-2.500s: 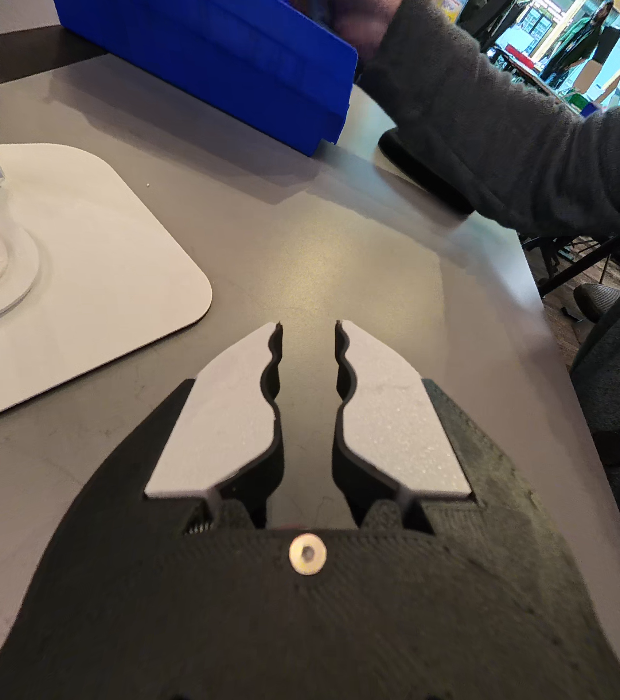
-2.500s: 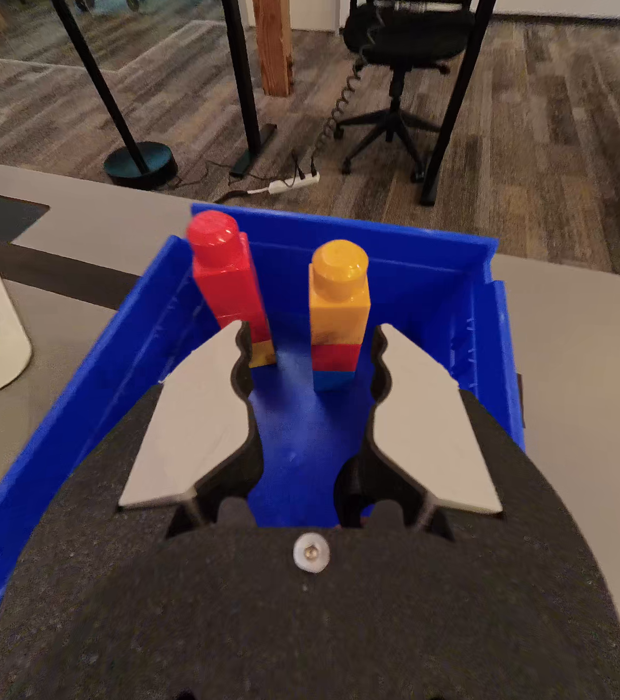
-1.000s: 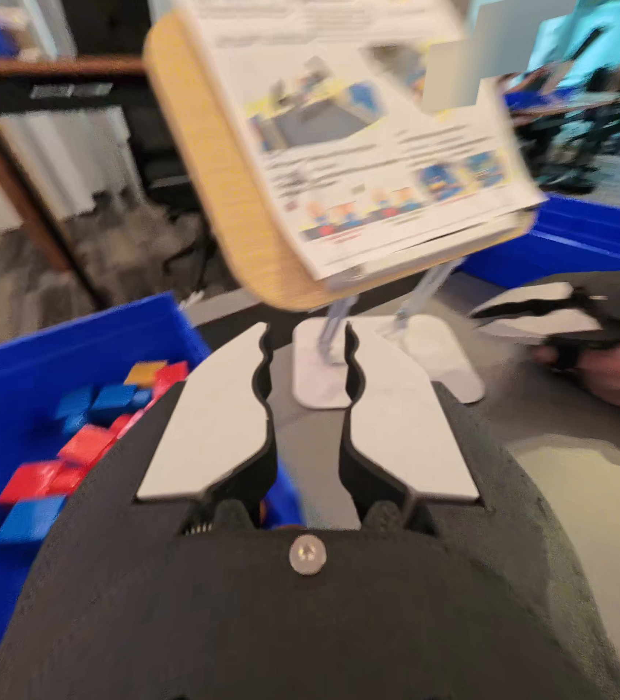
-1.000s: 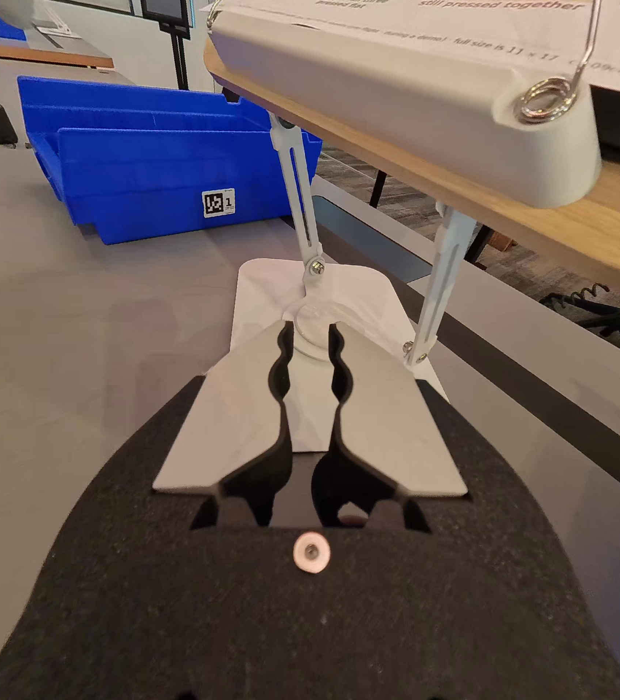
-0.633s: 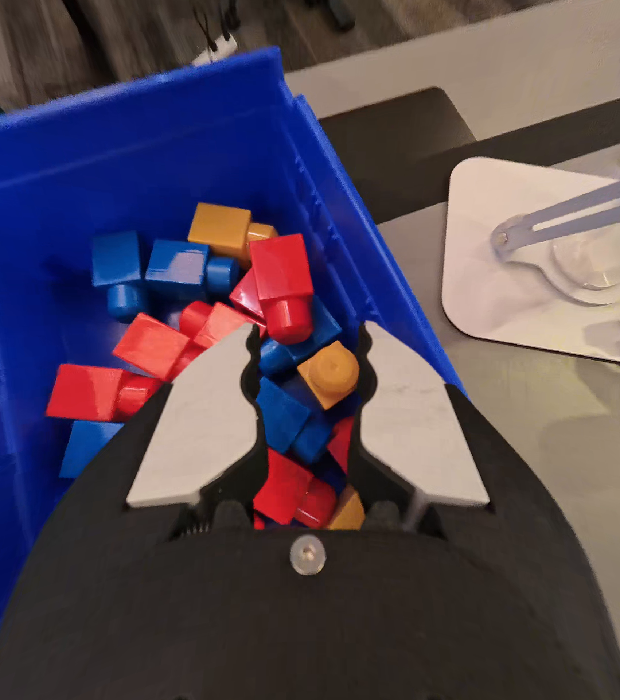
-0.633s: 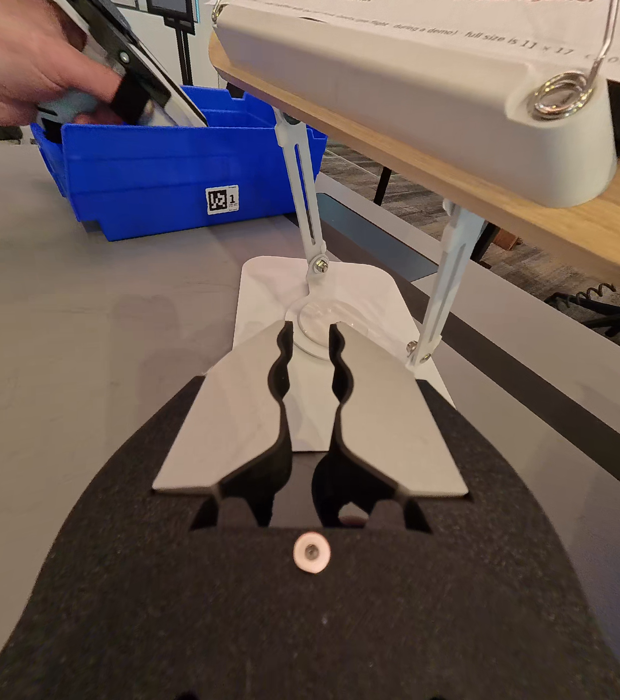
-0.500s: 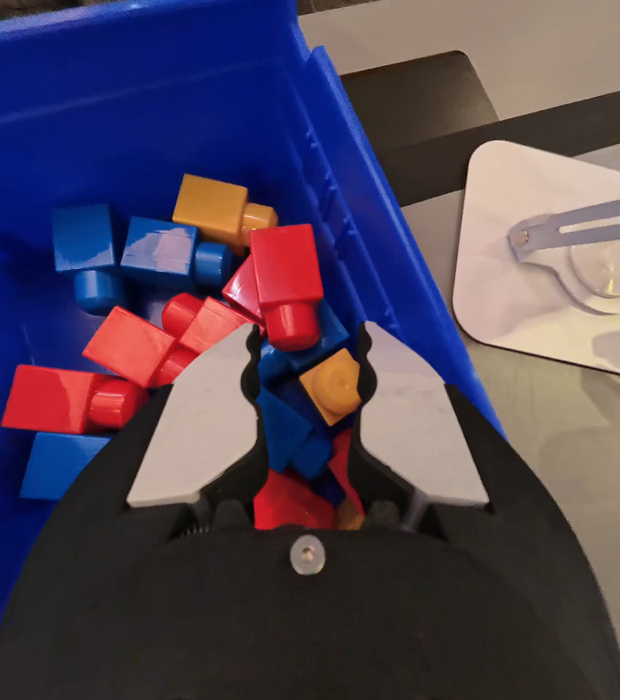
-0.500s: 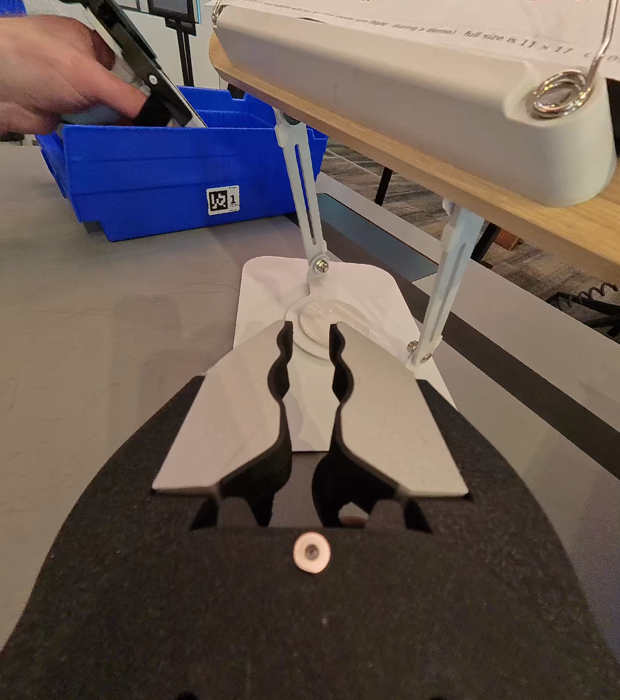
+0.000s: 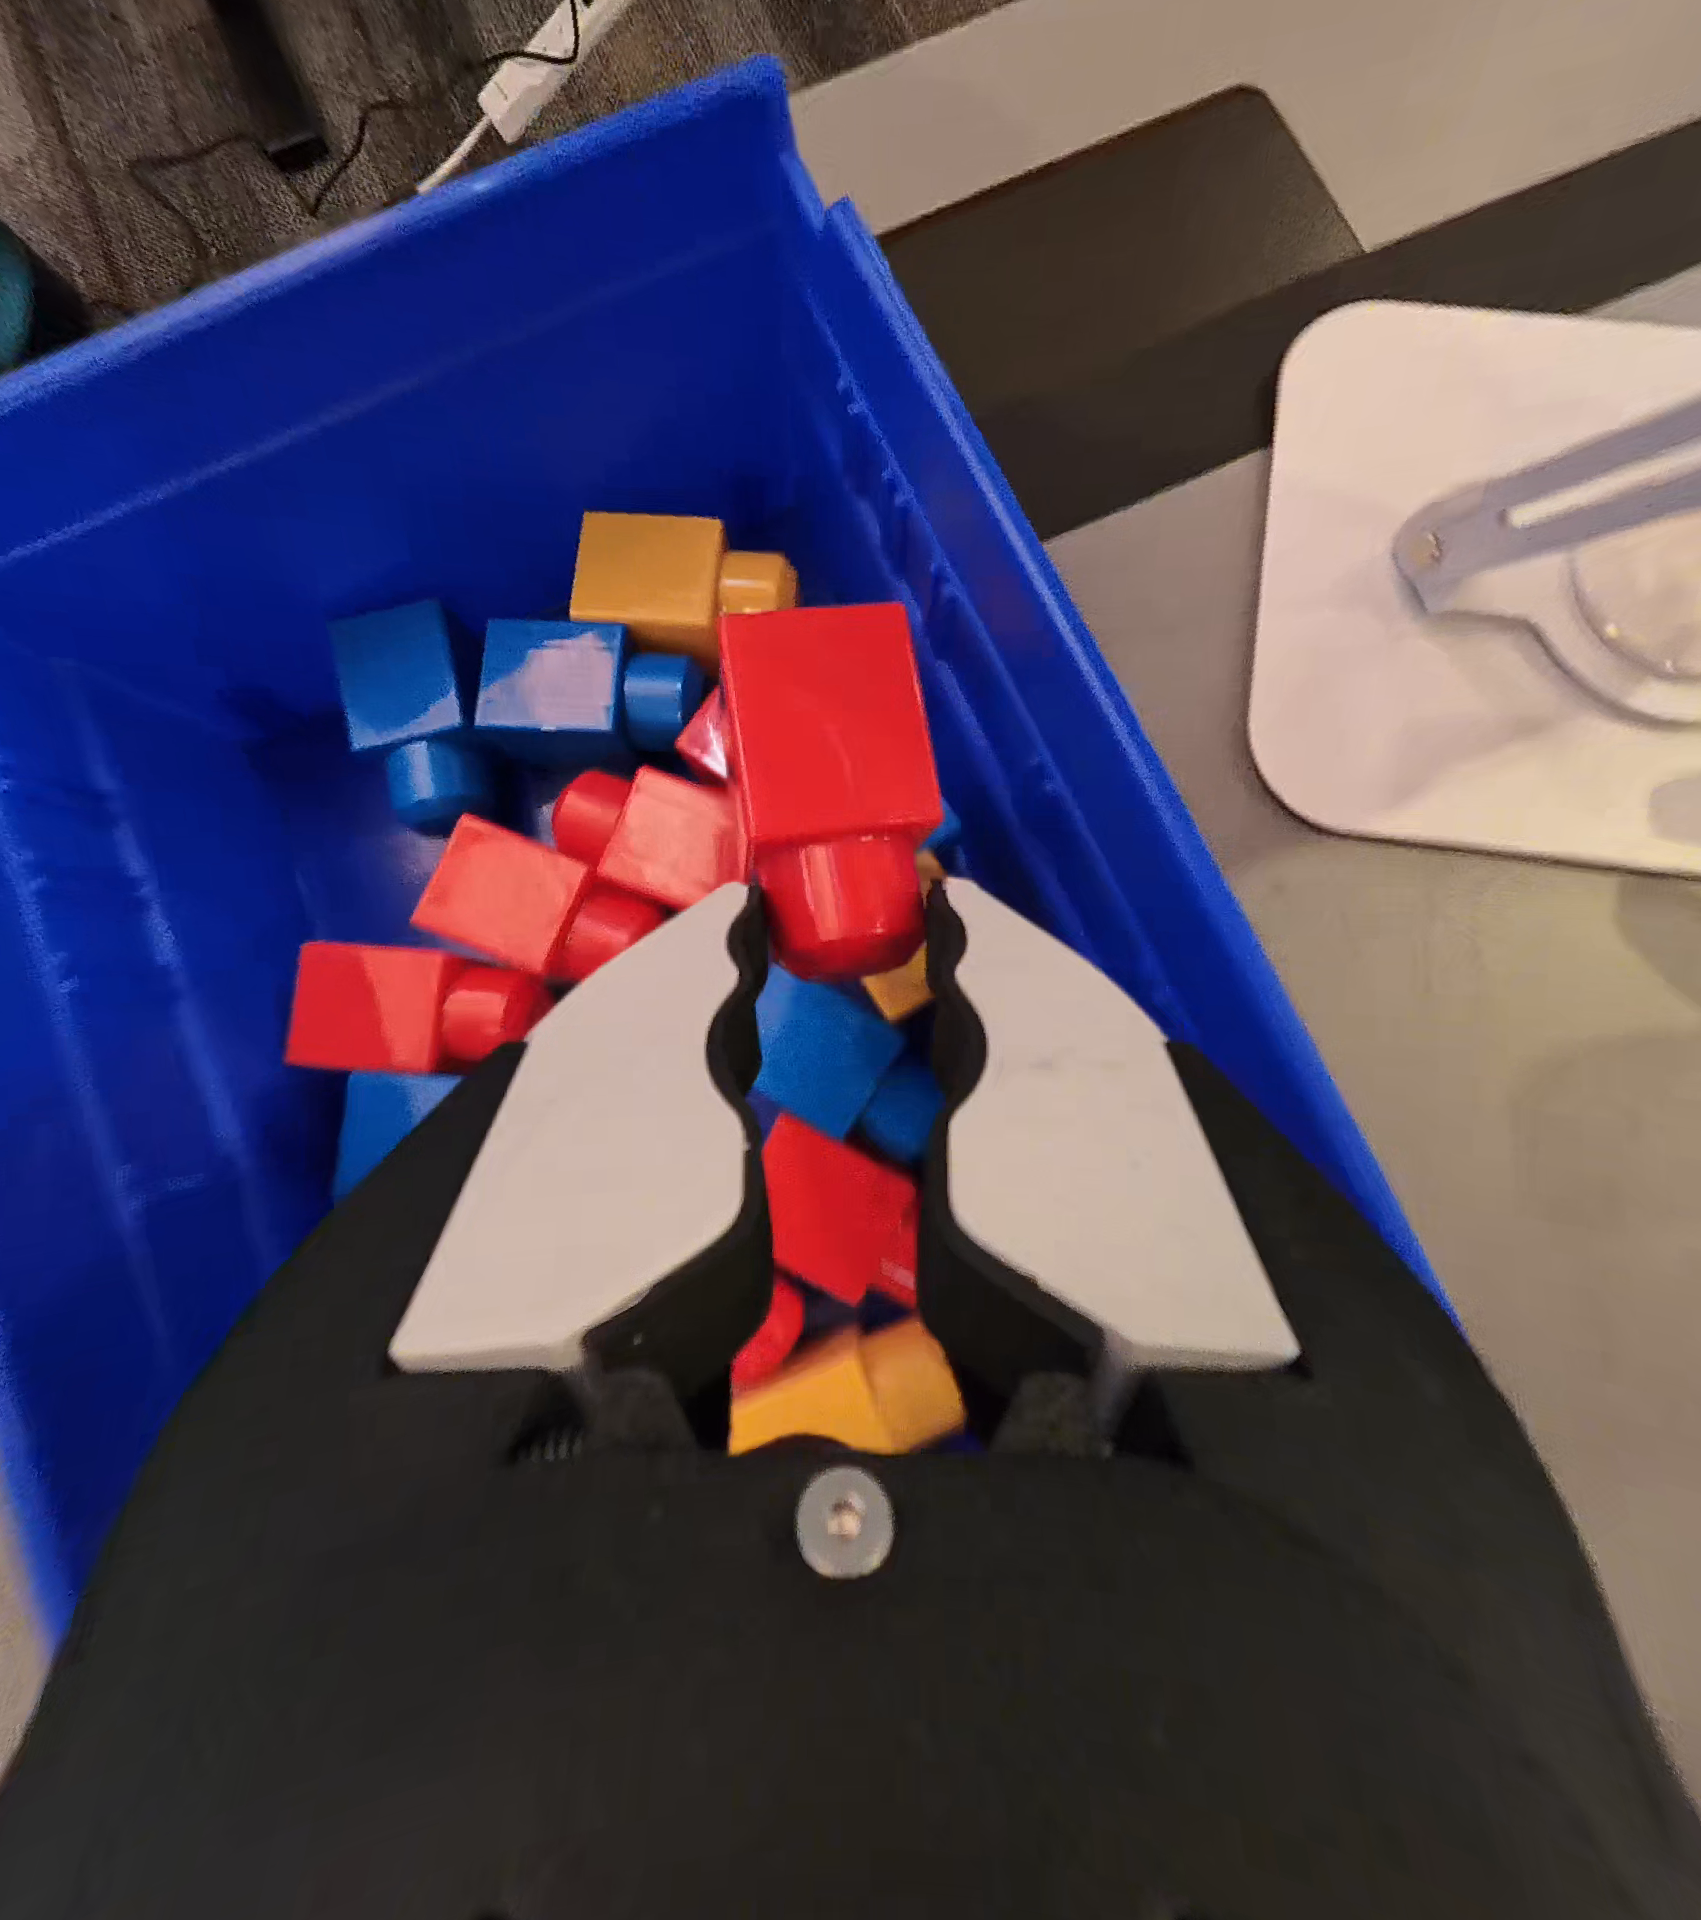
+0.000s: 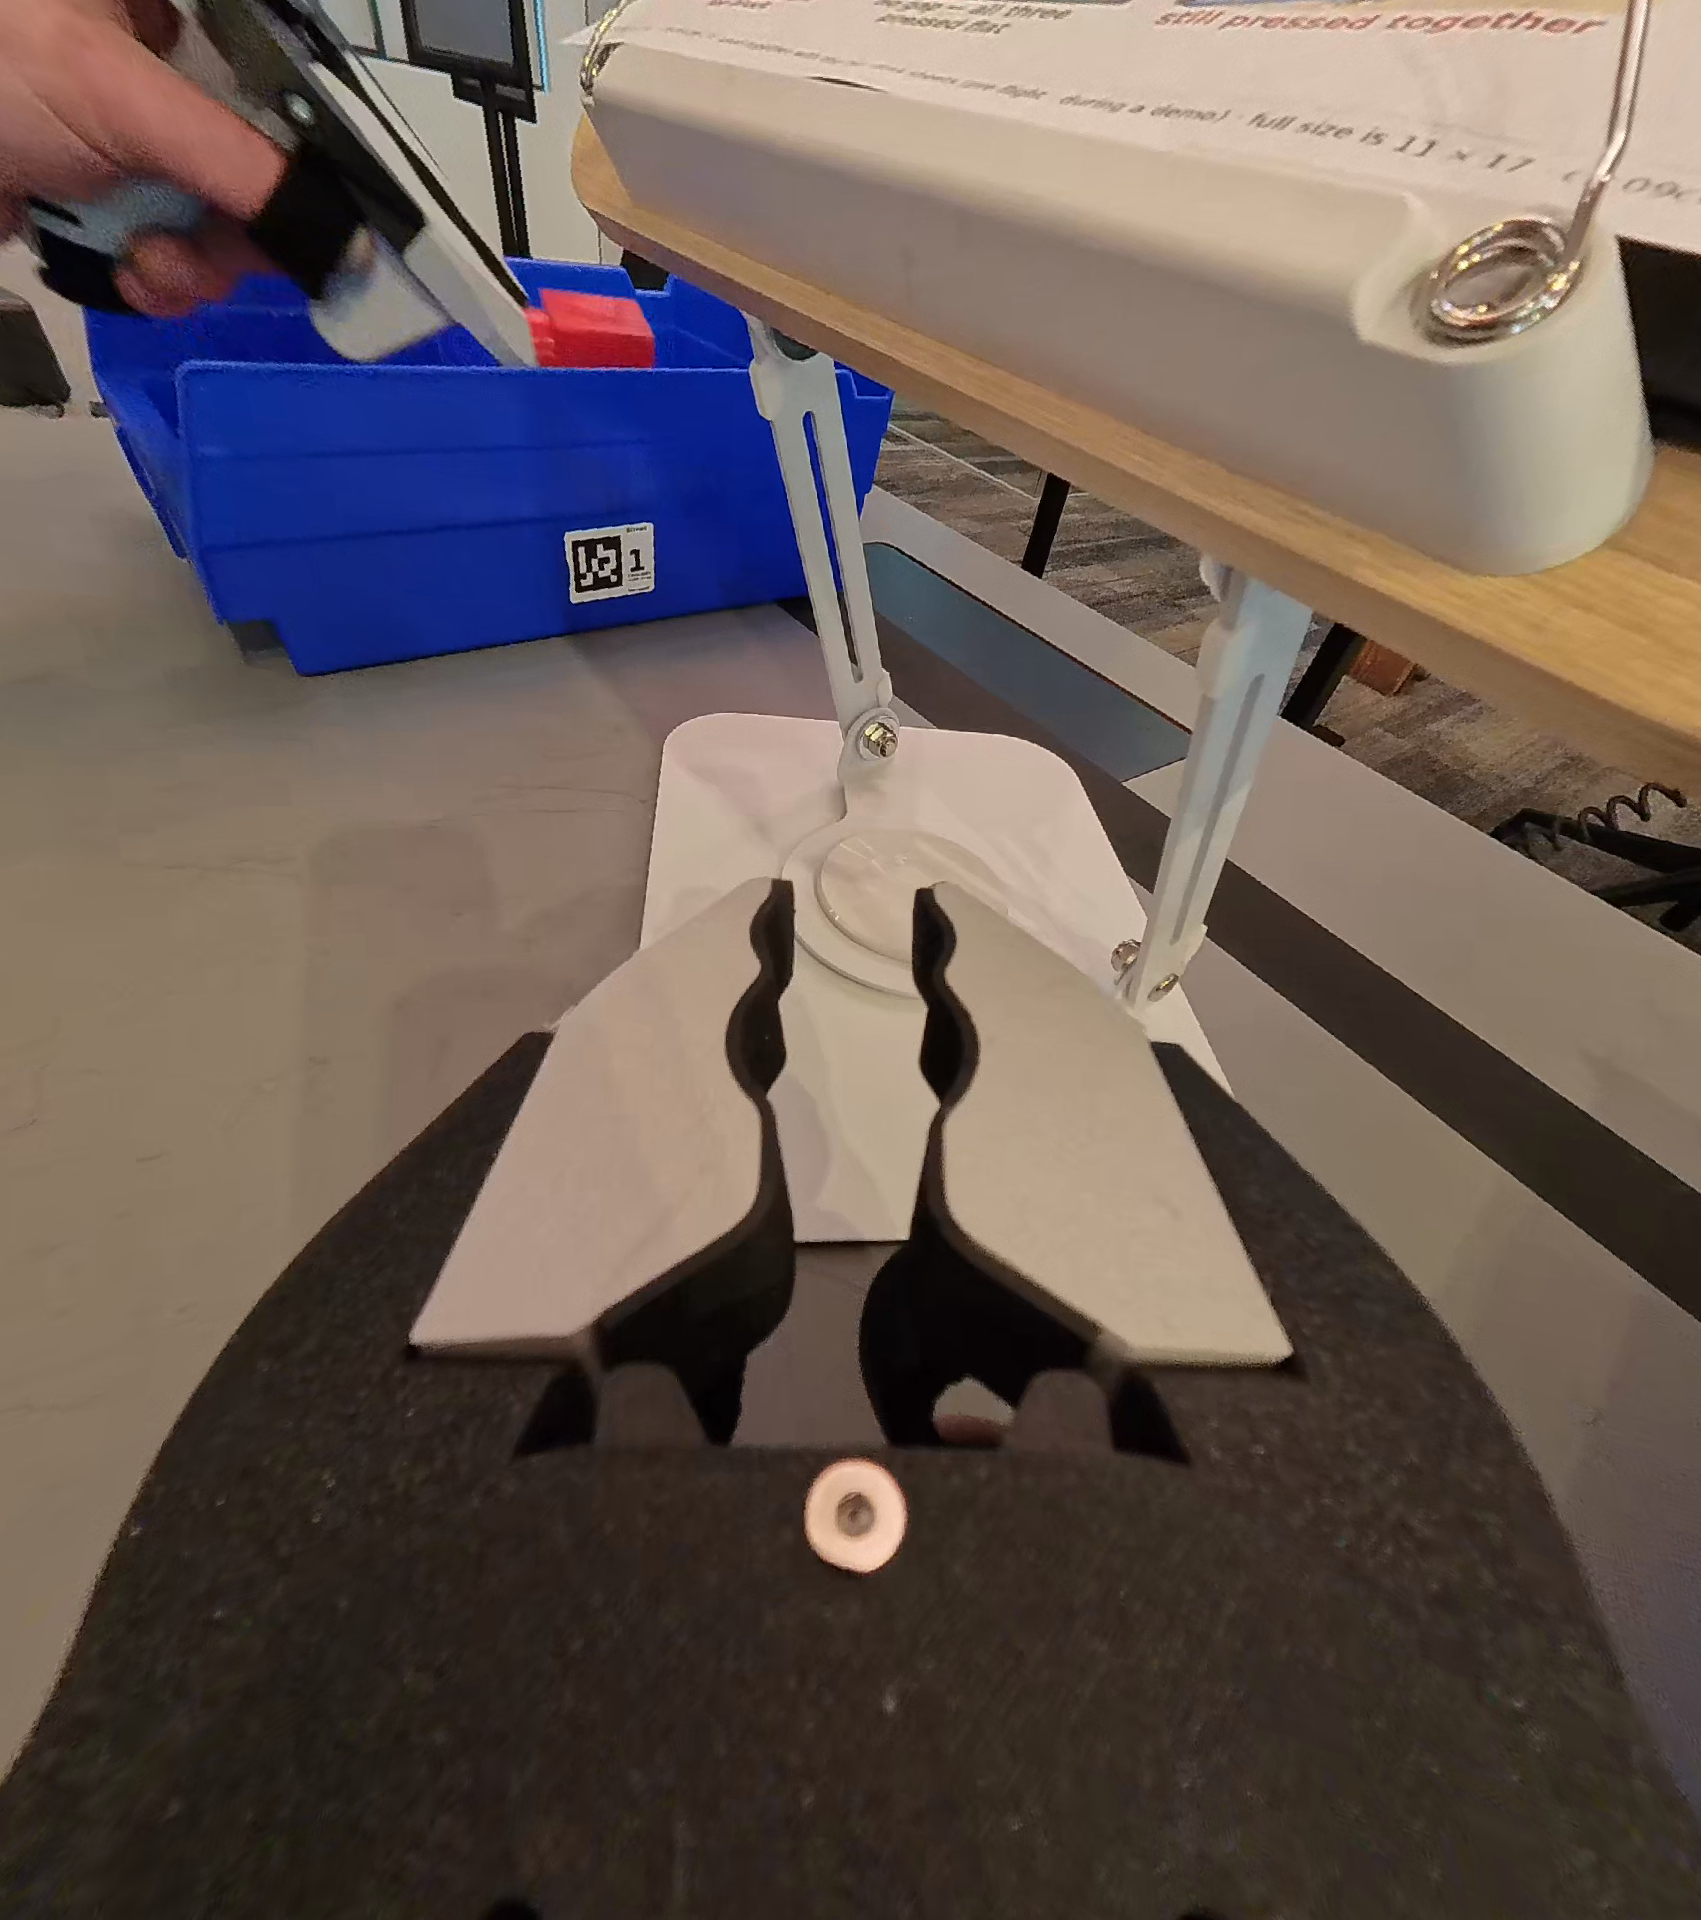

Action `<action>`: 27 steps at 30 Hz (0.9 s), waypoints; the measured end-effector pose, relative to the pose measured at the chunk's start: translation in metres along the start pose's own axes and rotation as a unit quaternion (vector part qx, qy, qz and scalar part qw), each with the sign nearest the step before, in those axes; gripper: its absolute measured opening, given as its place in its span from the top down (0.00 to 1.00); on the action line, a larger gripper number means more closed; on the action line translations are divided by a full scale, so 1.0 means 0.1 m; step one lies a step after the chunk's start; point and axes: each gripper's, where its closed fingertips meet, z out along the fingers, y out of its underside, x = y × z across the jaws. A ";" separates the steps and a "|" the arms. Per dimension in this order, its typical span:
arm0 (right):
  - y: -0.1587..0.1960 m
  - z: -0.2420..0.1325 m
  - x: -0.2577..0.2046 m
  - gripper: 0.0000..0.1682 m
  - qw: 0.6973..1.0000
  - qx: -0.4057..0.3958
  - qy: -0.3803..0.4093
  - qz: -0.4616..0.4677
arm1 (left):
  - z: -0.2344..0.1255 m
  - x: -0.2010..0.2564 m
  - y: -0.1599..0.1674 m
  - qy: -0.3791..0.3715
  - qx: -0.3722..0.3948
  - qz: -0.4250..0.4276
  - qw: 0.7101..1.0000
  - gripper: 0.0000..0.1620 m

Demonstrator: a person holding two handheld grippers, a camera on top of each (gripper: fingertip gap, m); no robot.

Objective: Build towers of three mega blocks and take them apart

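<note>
A blue bin (image 9: pixel 233 499) holds several loose red, blue and yellow mega blocks. My left gripper (image 9: pixel 841 906) is shut on the round stud of a red block (image 9: pixel 825 727) and holds it above the pile. The right wrist view shows the same from the side: the left gripper (image 10: pixel 513 338), held in a hand, has the red block (image 10: pixel 597 327) just above the bin (image 10: pixel 410 520). My right gripper (image 10: pixel 851 904) is low over the grey table, empty, its jaws a narrow gap apart.
A white stand base (image 10: pixel 929 790) with two thin legs carries a wooden board (image 10: pixel 1241 499) with paper sheets, right in front of the right gripper. The base also shows right of the bin in the left wrist view (image 9: pixel 1448 623). A dark strip (image 10: pixel 1448 1039) crosses the table. Spacing between my two grippers at the tips: around 30 cm.
My left gripper swung from the table over to the block bin, dropped into the pile, closed on the red block's stud and lifted it. The right gripper left the tower bin and narrowed.
</note>
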 end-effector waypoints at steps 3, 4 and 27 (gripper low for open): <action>-0.04 -0.01 -0.05 0.84 1.000 0.014 -0.009 0.000 | -0.37 0.06 0.07 -0.004 -0.011 0.034 0.999 0.82; -0.07 -0.02 -0.09 0.83 1.000 0.023 -0.017 -0.001 | -0.50 0.11 0.11 -0.003 -0.019 0.050 0.999 0.82; -0.23 0.00 -1.28 0.61 0.967 0.058 -0.150 -0.198 | -0.85 2.31 0.70 0.105 -0.221 0.425 0.871 0.82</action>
